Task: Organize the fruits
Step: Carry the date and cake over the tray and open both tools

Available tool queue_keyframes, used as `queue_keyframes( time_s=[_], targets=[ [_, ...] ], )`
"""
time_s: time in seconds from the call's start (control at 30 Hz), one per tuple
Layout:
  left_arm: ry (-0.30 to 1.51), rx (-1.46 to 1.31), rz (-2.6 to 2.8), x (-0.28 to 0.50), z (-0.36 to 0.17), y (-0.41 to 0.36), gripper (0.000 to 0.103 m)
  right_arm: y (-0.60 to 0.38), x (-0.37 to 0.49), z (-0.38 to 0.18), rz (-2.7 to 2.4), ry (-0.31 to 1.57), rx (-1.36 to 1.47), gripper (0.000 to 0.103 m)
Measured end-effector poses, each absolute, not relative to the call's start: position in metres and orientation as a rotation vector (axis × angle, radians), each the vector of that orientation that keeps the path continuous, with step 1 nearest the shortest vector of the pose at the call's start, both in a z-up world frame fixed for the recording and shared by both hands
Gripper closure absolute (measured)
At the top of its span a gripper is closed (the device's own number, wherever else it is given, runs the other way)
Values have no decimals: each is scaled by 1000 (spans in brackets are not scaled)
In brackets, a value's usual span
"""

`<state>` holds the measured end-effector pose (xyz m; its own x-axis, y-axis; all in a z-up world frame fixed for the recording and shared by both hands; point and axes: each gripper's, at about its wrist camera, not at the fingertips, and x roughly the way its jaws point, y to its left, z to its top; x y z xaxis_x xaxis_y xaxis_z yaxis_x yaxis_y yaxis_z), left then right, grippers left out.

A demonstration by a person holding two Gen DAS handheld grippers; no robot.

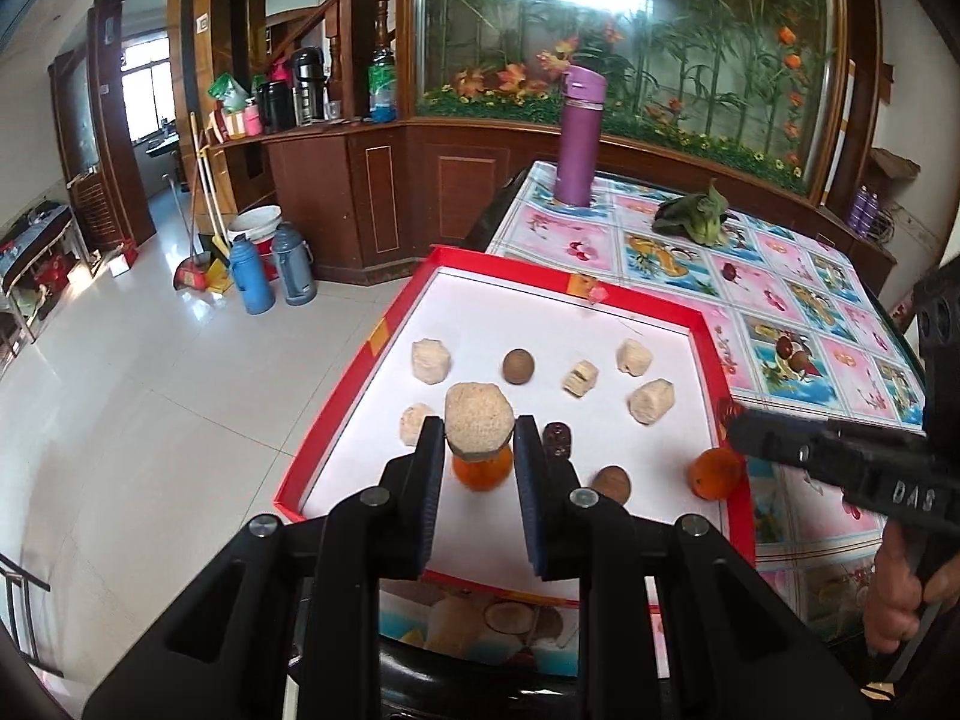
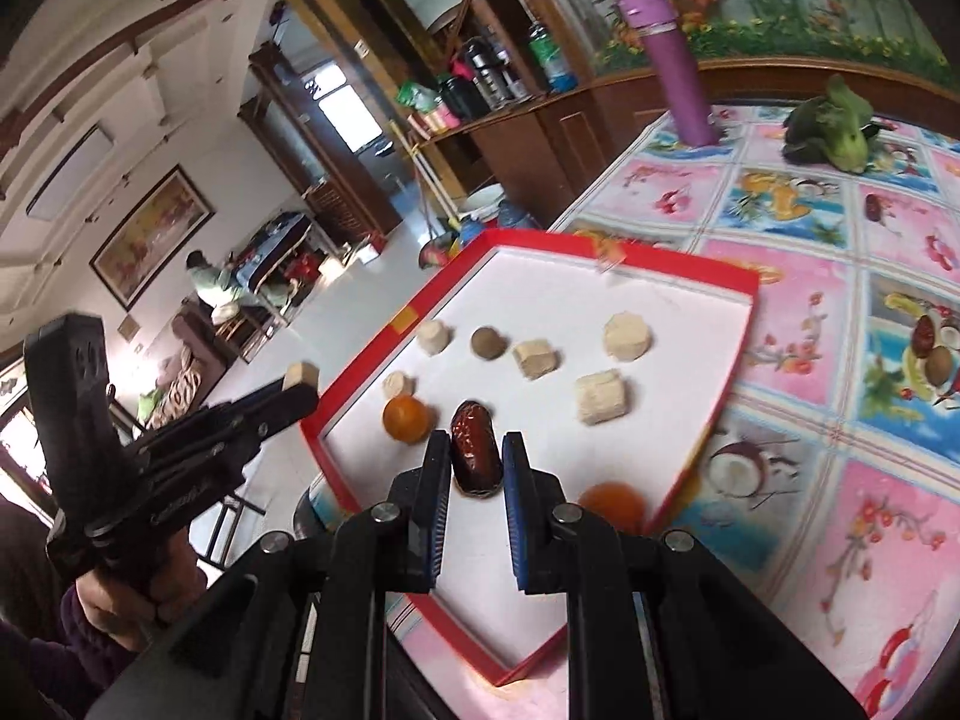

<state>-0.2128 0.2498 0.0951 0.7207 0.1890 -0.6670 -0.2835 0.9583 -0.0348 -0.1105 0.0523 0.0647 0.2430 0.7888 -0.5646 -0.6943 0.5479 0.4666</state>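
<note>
1. The left gripper, low in the centre of the left wrist view, has its jaws narrowed onto a pale beige cake piece, which it holds raised above the red tray.
2. Directly below that held piece, an orange fruit shows between the two fingers; whether the piece touches it cannot be told.
3. The right gripper, bottom centre of the right wrist view, has a dark red date between its fingers. The left finger looks close against the date, while a thin gap shows on the right, so a firm grip cannot be confirmed.
4. On the tray's white floor, mid-frame in the left view, lie more beige pieces, one brown round fruit further up and another lower down.
5. A second orange fruit sits by the tray's right rim, just under the right gripper's fingers as seen from the left view.
6. The tray rests on a table with a pink and blue fruit-print cloth.
7. At the upper centre stands a purple flask; to its right lies a leafy green vegetable.
8. A hand grips the right tool's handle at the lower right edge.
</note>
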Motion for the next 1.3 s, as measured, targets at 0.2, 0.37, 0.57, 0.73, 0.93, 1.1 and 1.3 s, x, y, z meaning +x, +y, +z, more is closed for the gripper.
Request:
queue_keyframes(
  time_s=[0.2, 0.37, 0.57, 0.73, 0.93, 1.1, 1.3],
  targets=[
    [763, -121, 190, -211, 84, 239, 78, 63, -123, 51, 1028, 885, 80, 88],
    [811, -104, 145, -206, 70, 226, 78, 70, -129, 37, 1012, 930, 46, 88],
    [858, -104, 143, -202, 56, 223, 78, 70, -130, 31, 1008, 950, 51, 88],
    [872, -103, 145, -201, 51, 222, 78, 68, -133, 31, 1004, 947, 47, 88],
    [913, -109, 149, -197, 40, 223, 78, 73, -130, 25, 1001, 964, 41, 88],
    [935, -112, 148, -194, 35, 223, 78, 75, -130, 22, 1000, 977, 34, 87],
    [939, -105, 162, -194, 34, 222, 77, 77, -132, 22, 1003, 979, 20, 86]
  ],
)
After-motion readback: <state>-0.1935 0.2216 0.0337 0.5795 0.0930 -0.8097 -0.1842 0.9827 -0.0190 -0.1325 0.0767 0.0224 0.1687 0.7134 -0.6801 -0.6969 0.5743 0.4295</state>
